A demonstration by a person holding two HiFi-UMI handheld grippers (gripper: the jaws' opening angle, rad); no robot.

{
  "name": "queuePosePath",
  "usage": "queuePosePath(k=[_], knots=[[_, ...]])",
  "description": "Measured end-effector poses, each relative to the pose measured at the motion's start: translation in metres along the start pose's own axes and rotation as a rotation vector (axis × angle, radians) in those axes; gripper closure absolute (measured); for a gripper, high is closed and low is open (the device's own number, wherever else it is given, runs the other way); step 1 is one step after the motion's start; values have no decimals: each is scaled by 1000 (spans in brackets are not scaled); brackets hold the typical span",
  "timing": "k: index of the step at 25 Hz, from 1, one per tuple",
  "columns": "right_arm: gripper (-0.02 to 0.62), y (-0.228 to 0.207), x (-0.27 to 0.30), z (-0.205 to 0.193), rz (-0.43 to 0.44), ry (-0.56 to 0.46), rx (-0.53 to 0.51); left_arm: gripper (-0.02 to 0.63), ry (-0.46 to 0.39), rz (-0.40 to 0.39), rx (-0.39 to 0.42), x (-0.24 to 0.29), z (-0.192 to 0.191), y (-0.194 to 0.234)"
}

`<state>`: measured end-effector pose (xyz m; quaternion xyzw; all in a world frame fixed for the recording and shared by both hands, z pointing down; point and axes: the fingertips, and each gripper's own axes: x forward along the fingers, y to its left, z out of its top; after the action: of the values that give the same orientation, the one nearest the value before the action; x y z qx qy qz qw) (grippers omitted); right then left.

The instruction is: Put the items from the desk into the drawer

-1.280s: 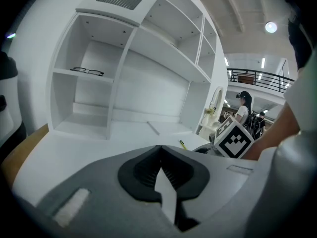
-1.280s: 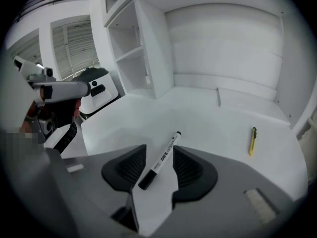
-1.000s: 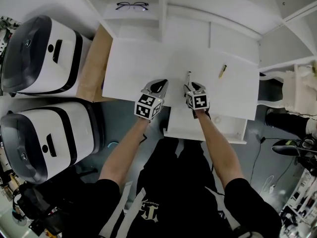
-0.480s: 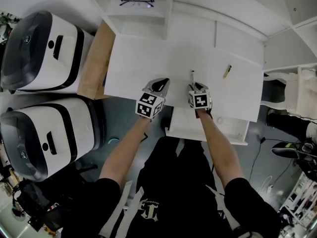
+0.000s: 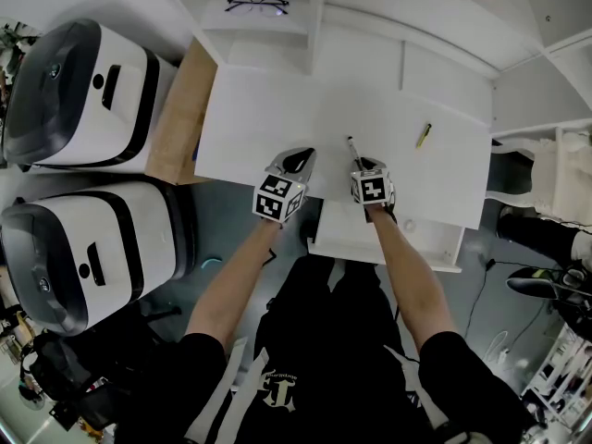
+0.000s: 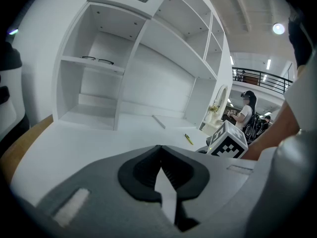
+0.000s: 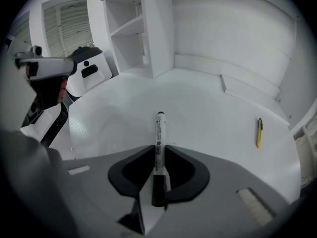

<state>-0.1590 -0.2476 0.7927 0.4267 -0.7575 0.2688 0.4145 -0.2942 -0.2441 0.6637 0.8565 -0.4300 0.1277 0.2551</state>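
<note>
A white marker with a black cap (image 7: 158, 138) lies between the jaws of my right gripper (image 7: 158, 155). The jaws have just been closing and the pads now press on its barrel. In the head view the marker (image 5: 352, 147) sticks out ahead of the right gripper (image 5: 359, 165), near the front edge of the white desk (image 5: 268, 118). A yellow pen (image 5: 423, 135) lies on the desk further right. My left gripper (image 5: 298, 160) hovers over the desk's front edge beside the right one, shut with nothing in it (image 6: 159, 150). The open drawer (image 5: 435, 239) juts out below the desk front.
Black-rimmed glasses (image 5: 254, 5) rest on a shelf of the white unit behind the desk. Two large white-and-black machines (image 5: 74, 91) (image 5: 83, 248) stand to the left, beyond a wooden side panel (image 5: 176, 109). The person's legs are right under the drawer.
The right jaws have closed on the marker. Its far end has swung slightly to the left in the head view. The left gripper has stayed put.
</note>
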Motion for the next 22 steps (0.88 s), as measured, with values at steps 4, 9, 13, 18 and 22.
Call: queuePosePath(k=[4,9,13,18,22], knots=[[534,-7,-12,0,2,-19,7,609,-5,2,6,-1,3,-8],[534,-18,-34,4,7,-68,11,609,-16,0,14,1,11,-26],[534,-31,-63,11,10,-122,23,609,-29,-3,24,4,18,-48],[534,-58,-102,19,-4,-198,34,609,-62,-11,39,10,38,-78],[534,-75,-139,19,2,-256,45,609,-86,-3,42,11,52,-103]])
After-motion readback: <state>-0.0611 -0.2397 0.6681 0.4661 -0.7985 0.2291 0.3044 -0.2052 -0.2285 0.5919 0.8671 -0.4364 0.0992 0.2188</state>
